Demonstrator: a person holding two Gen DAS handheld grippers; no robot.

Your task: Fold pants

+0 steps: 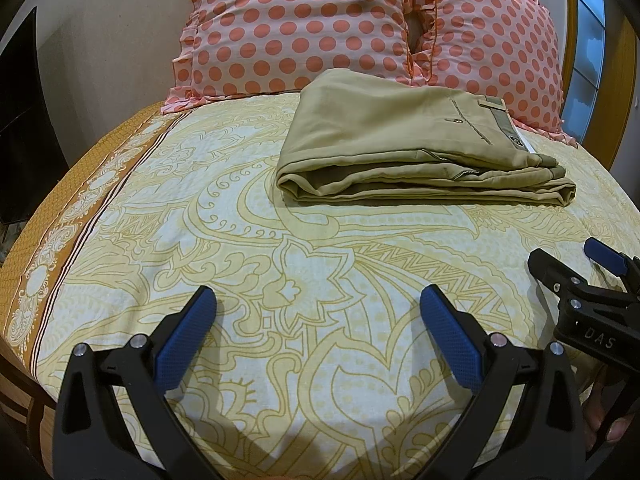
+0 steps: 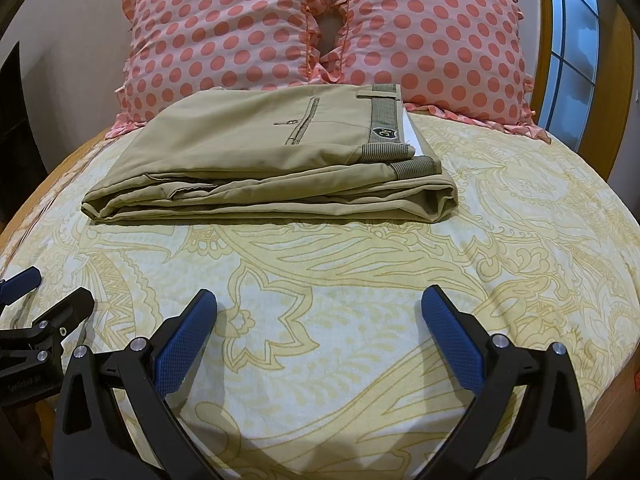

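Observation:
Khaki pants (image 1: pixel 404 140) lie folded into a flat stack on the bed, near the pillows; they also show in the right wrist view (image 2: pixel 260 156), waistband to the right. My left gripper (image 1: pixel 318 300) is open and empty, above the sheet, well short of the pants. My right gripper (image 2: pixel 319 300) is open and empty too, also back from the pants. Each gripper shows in the other's view: the right gripper at the right edge (image 1: pixel 568 260), the left gripper at the left edge (image 2: pixel 52 288).
A yellow patterned bedsheet (image 1: pixel 240 248) covers the bed. Two pink polka-dot pillows (image 2: pixel 224 36) (image 2: pixel 436 40) stand behind the pants. The bed's left edge has an orange border (image 1: pixel 60 232). A wooden headboard and window (image 2: pixel 572 40) are at the right.

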